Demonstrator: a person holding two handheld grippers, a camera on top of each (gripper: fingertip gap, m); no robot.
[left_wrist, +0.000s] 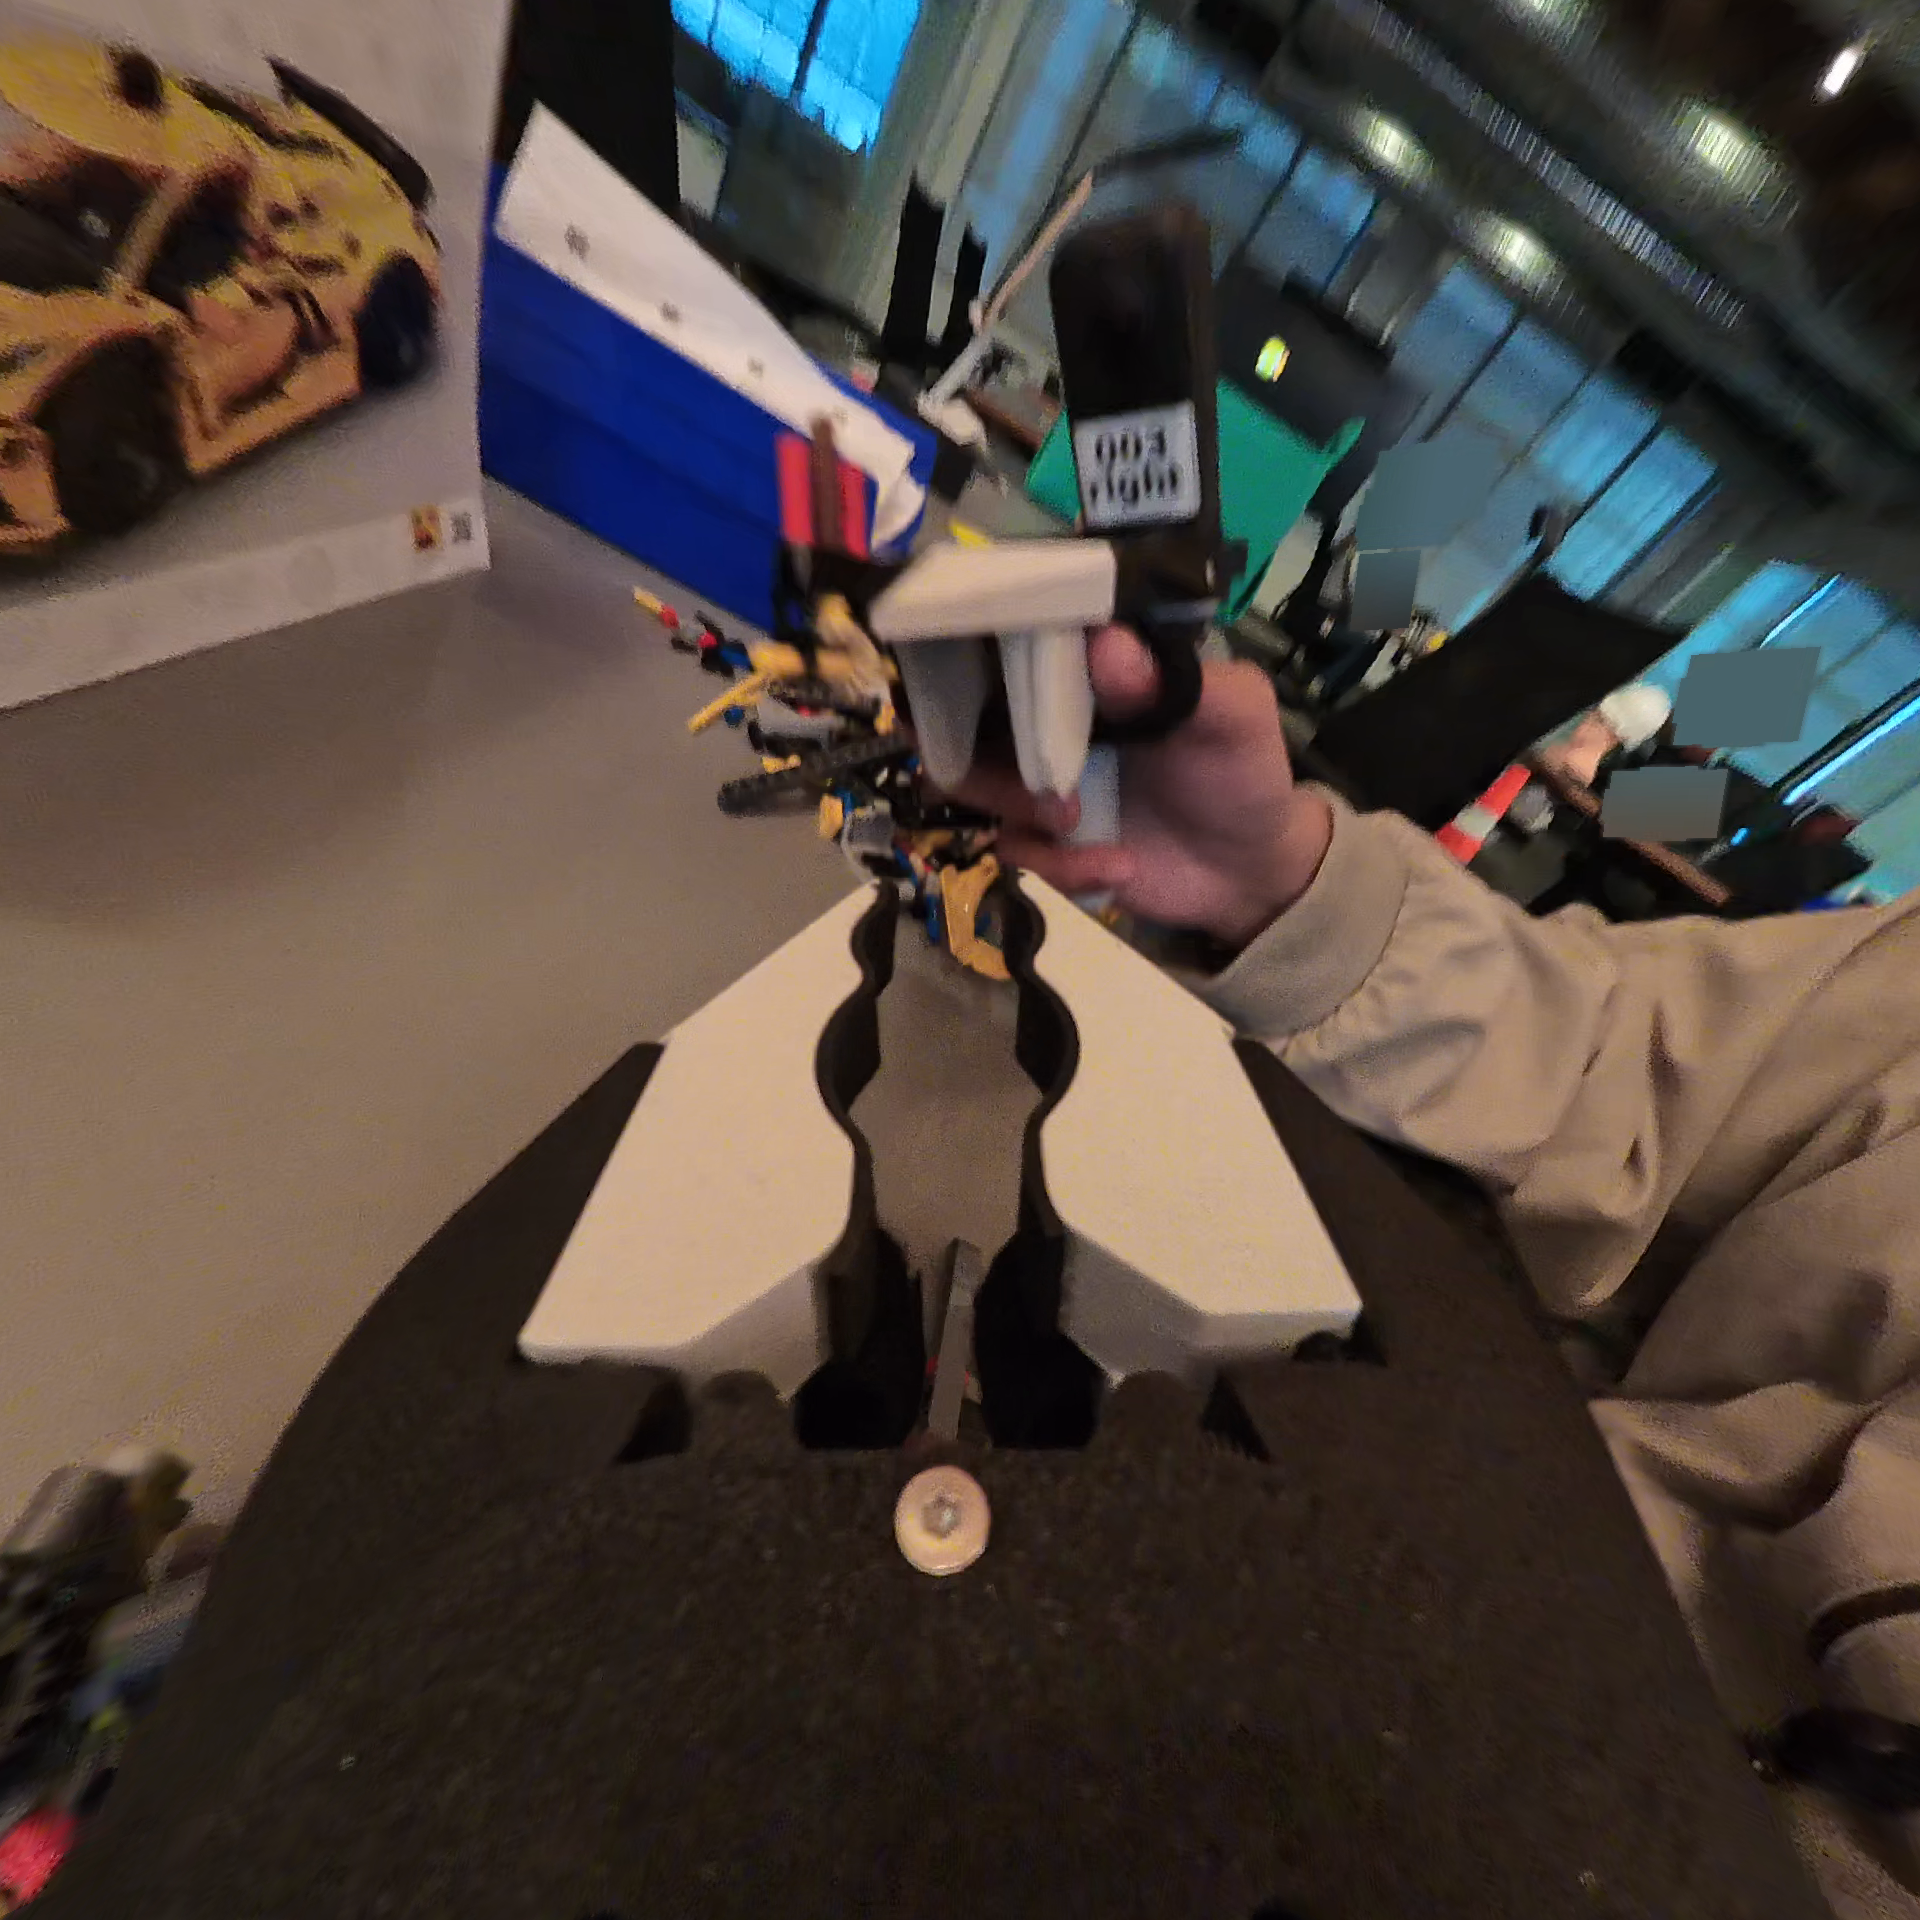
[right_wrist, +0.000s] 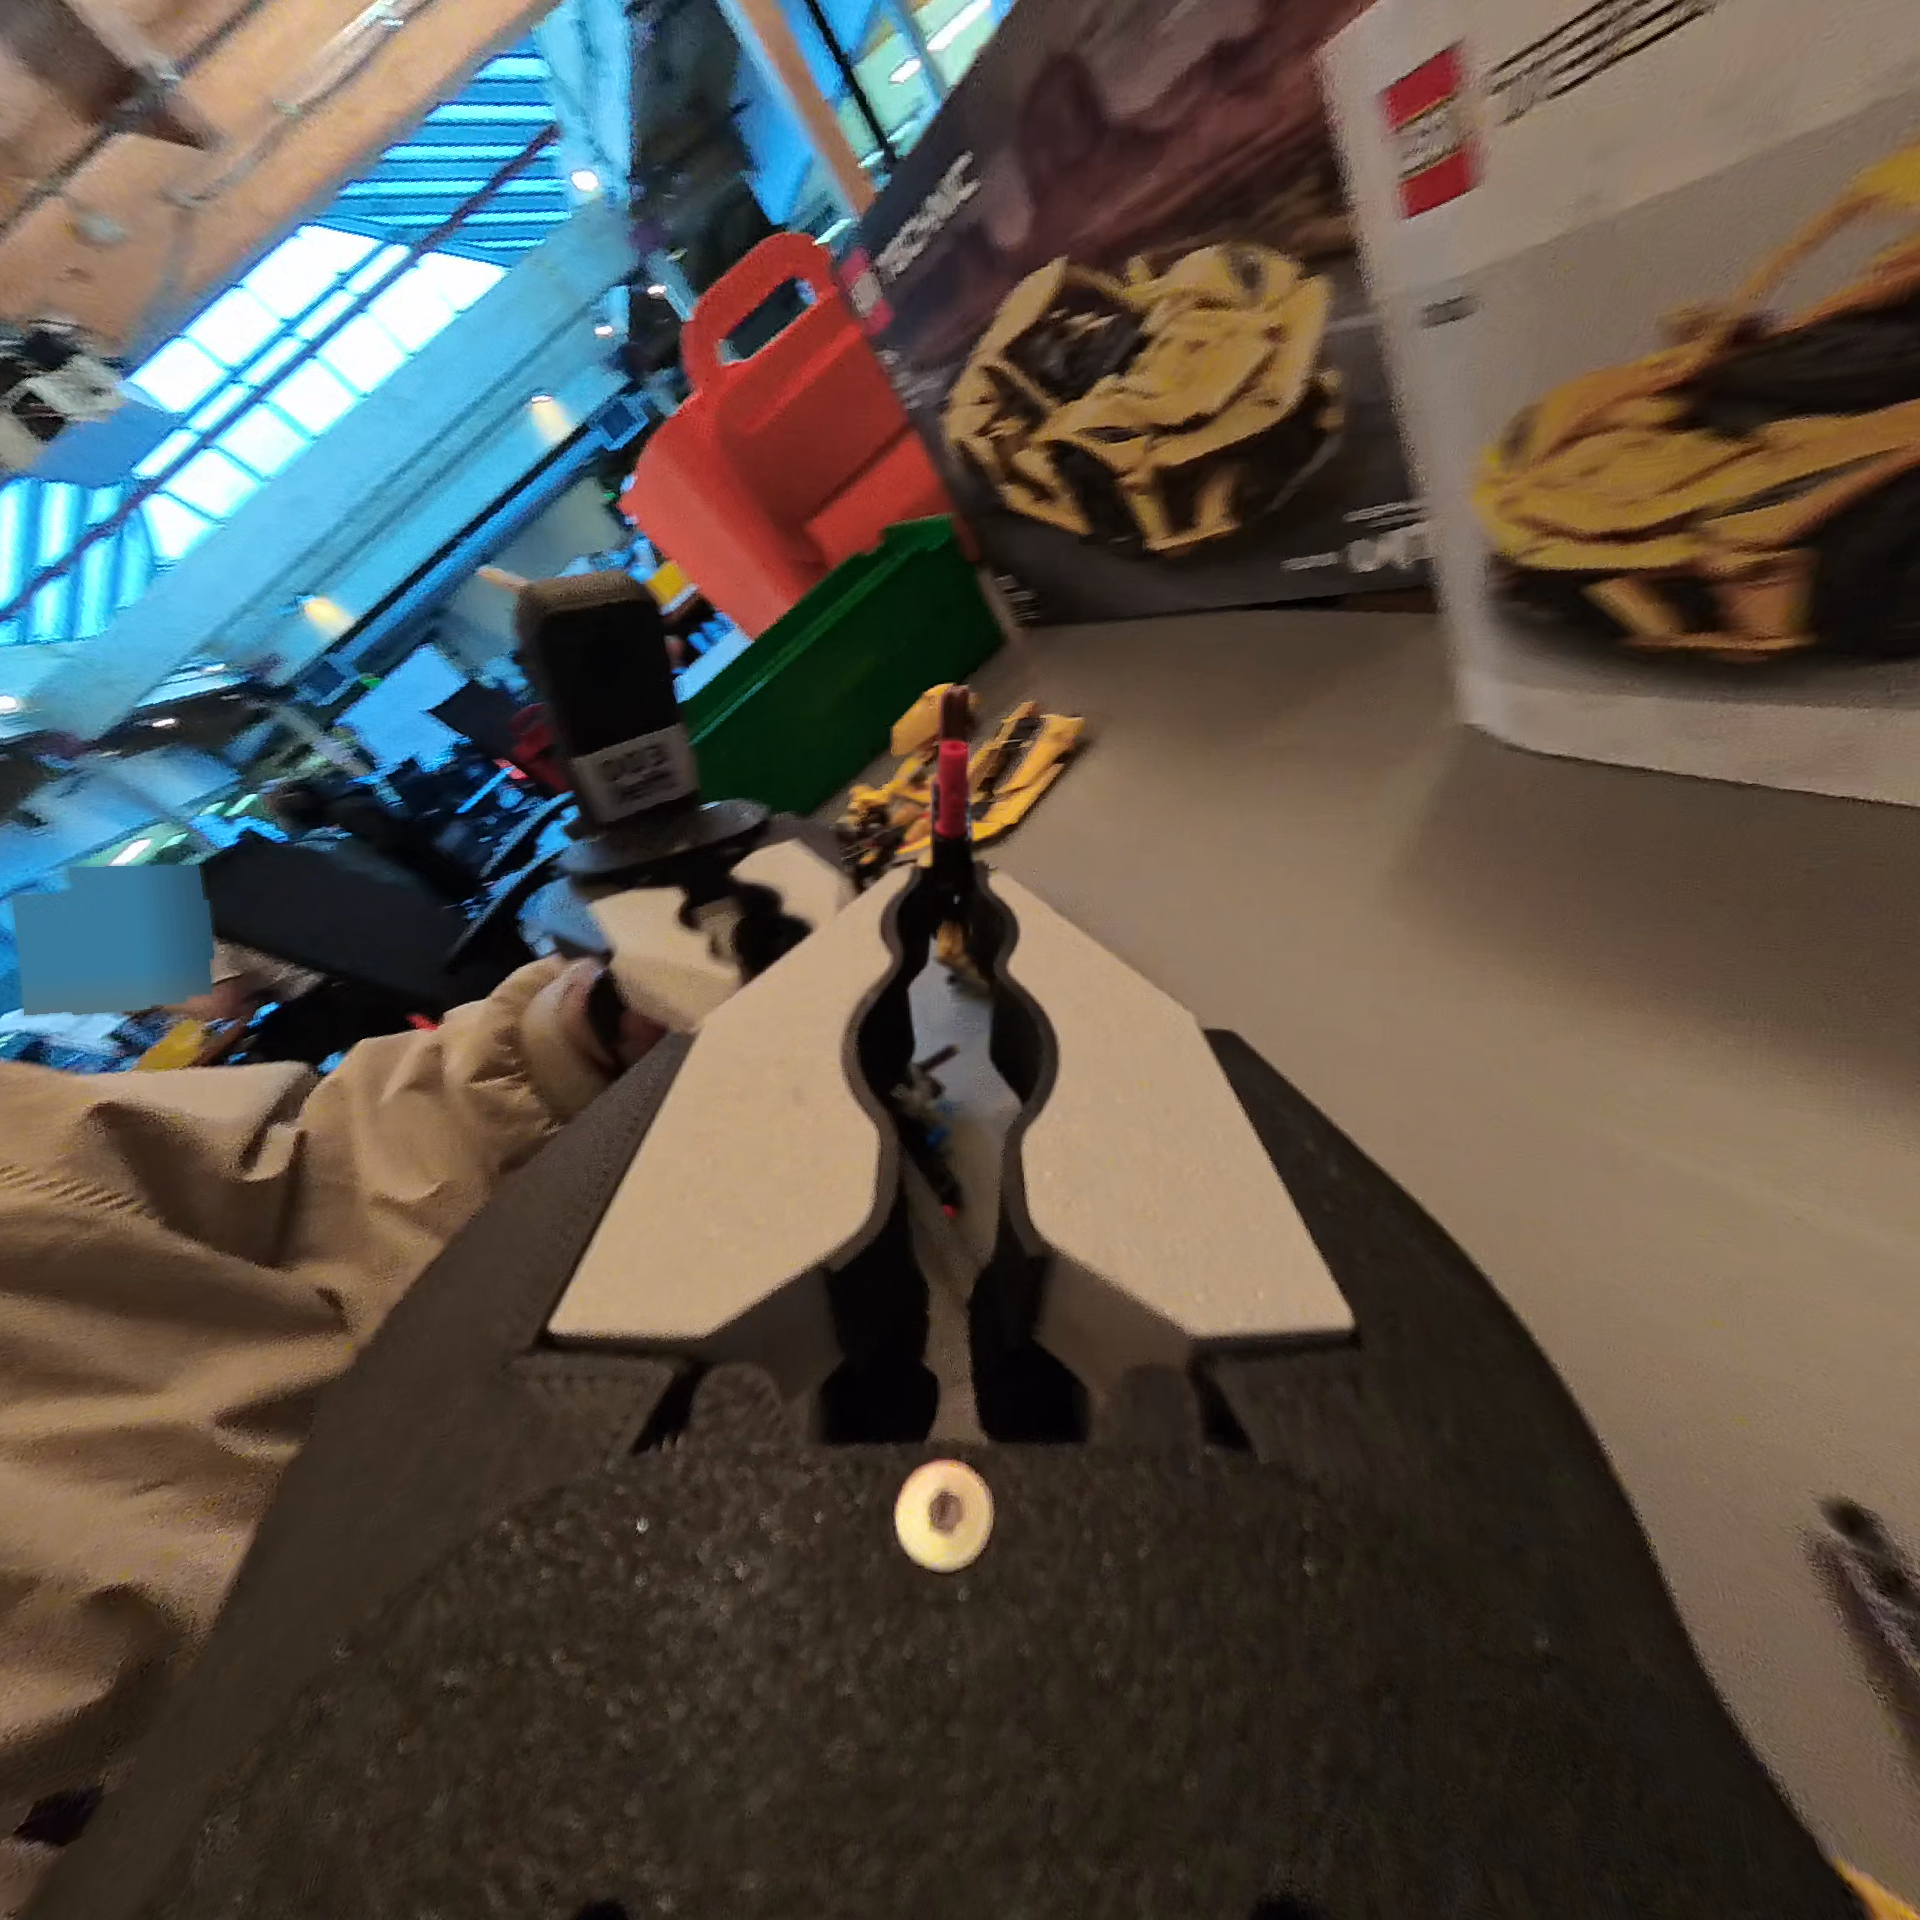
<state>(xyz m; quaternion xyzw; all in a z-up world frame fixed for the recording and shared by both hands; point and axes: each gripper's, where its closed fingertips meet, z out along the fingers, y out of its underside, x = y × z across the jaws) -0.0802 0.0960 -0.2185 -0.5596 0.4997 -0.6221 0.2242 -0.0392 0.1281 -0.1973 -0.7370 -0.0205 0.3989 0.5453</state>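
A small brick assembly (left_wrist: 868, 727) of yellow, black and blue pieces is held up above the grey bench (left_wrist: 312, 935), and it is taken here as the landmark. The left hand-held gripper (left_wrist: 945, 914) is seen below the assembly, its white fingers (left_wrist: 769, 1091) closed to a narrow gap on the lower yellow end of it. The right hand-held gripper (left_wrist: 992, 769) is seen just to the right of the assembly, held by a hand (left_wrist: 1174, 790) in a beige sleeve (left_wrist: 1558, 1091); its tips are closed on the assembly's side. In the right wrist view the right hand-held gripper (right_wrist: 948, 894) is closed narrowly on a dark part of the assembly, and a red pin (right_wrist: 948, 790) is seen standing up from that part. Behind the assembly a blue box (left_wrist: 623, 416) is placed on the bench, and to the left of it a white box with a yellow car picture (left_wrist: 208, 312) is standing. A green bin (right_wrist: 852, 665) and a red case (right_wrist: 790, 447) are also seen behind it.
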